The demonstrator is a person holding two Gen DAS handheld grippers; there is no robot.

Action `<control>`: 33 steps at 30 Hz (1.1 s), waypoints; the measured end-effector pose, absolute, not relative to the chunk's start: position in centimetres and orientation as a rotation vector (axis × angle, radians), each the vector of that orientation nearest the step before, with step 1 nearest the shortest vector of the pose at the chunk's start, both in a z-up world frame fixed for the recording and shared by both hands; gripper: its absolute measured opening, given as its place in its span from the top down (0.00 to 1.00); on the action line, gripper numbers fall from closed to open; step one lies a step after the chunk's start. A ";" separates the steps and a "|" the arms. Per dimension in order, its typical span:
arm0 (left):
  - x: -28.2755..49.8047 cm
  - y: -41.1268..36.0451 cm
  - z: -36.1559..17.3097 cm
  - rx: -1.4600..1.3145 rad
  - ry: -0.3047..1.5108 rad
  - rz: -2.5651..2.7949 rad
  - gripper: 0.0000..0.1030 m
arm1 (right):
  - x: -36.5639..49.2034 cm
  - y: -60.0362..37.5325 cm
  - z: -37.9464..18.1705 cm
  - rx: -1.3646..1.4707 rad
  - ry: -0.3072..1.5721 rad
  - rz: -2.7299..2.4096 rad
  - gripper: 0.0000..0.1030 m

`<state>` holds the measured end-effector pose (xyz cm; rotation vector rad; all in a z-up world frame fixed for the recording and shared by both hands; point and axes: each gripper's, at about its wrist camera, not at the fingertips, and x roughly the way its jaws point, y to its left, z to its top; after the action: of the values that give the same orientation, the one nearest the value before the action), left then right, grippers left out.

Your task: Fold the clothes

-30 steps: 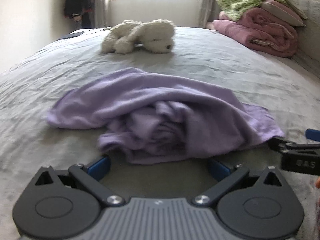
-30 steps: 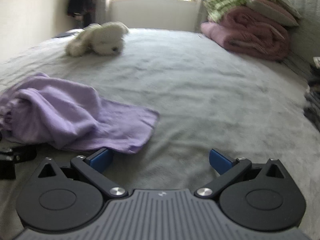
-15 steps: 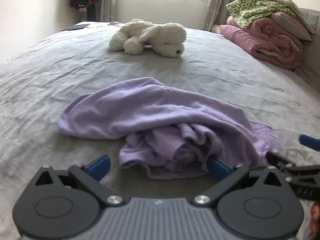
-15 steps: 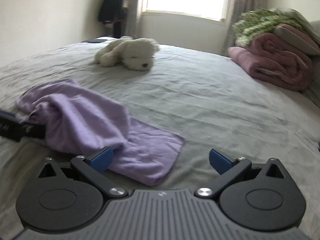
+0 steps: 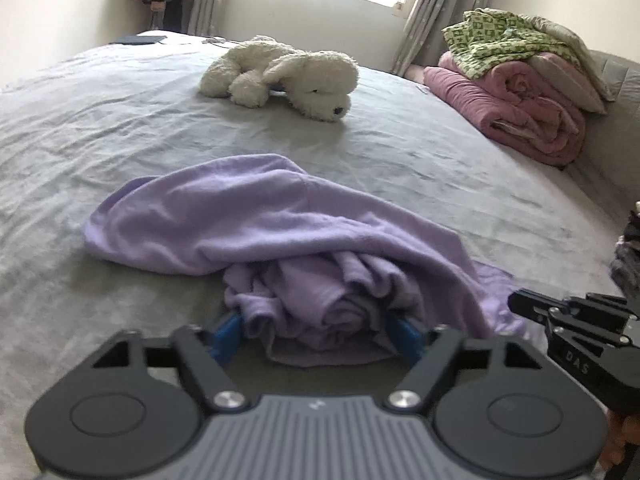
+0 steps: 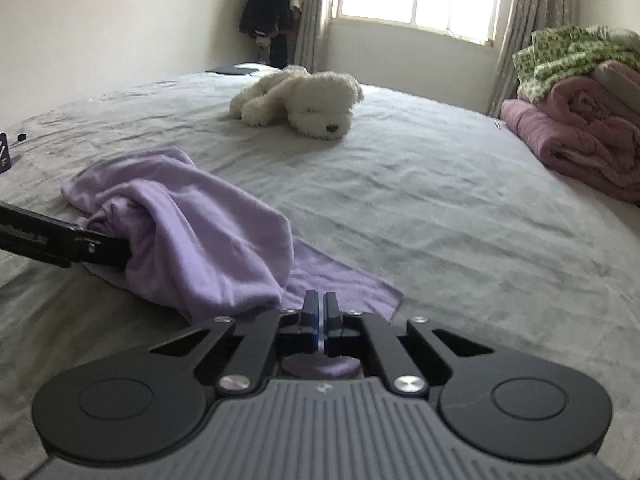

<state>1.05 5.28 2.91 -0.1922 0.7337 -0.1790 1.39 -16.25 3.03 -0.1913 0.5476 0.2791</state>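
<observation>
A crumpled purple garment point(image 5: 260, 216) lies on the grey bed sheet point(image 5: 100, 128). My left gripper point(image 5: 316, 334) is low at its near edge. Its jaws are closing, and the blue pads point(image 5: 228, 336) touch a bunched fold of the fabric on both sides. In the right wrist view the same garment point(image 6: 192, 232) sits to the left, with a flat flap reaching toward the camera. My right gripper point(image 6: 320, 308) is shut on that flap's edge, and purple cloth shows under the fingers. The left gripper point(image 6: 60, 244) pokes in from the left, and the right gripper point(image 5: 516, 302) shows at the left view's right edge.
A white plush dog point(image 5: 296, 76) lies farther back on the bed. Folded pink quilts with a green patterned blanket point(image 5: 520, 92) are stacked at the back right. A dark flat item point(image 5: 136, 40) lies at the far left corner. Grey folded fabric point(image 5: 628, 256) shows at the right edge.
The left jaws have closed in from wide open onto the bunched fold. The right gripper went from wide open to shut on the flap's edge. Both views have turned slightly.
</observation>
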 end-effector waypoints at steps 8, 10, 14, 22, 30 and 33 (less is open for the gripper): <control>0.0 6.0 5.7 -0.267 0.646 -0.295 0.97 | 0.4 -16.3 5.6 -0.211 0.428 0.284 1.00; -0.9 6.3 7.5 -0.291 0.568 -0.342 0.99 | 0.2 -16.8 6.8 -0.200 0.383 0.270 1.00; -2.5 6.6 10.3 -0.324 0.436 -0.429 1.00 | -0.7 -18.3 9.3 -0.172 0.289 0.236 1.00; -0.3 5.5 7.5 -0.249 0.647 -0.329 0.85 | -1.9 -21.7 12.1 -0.133 0.178 0.129 1.00; 0.0 5.4 5.6 -0.212 0.721 -0.216 0.22 | 1.0 -20.5 8.4 -0.161 0.456 0.264 0.80; 0.0 4.9 5.1 -0.190 0.743 -0.210 0.22 | 2.1 -19.6 6.9 -0.145 0.527 0.306 0.41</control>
<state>-0.04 4.92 5.05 -0.1904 0.7435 -0.2098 2.09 -19.58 6.88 -0.1448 0.5269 0.3058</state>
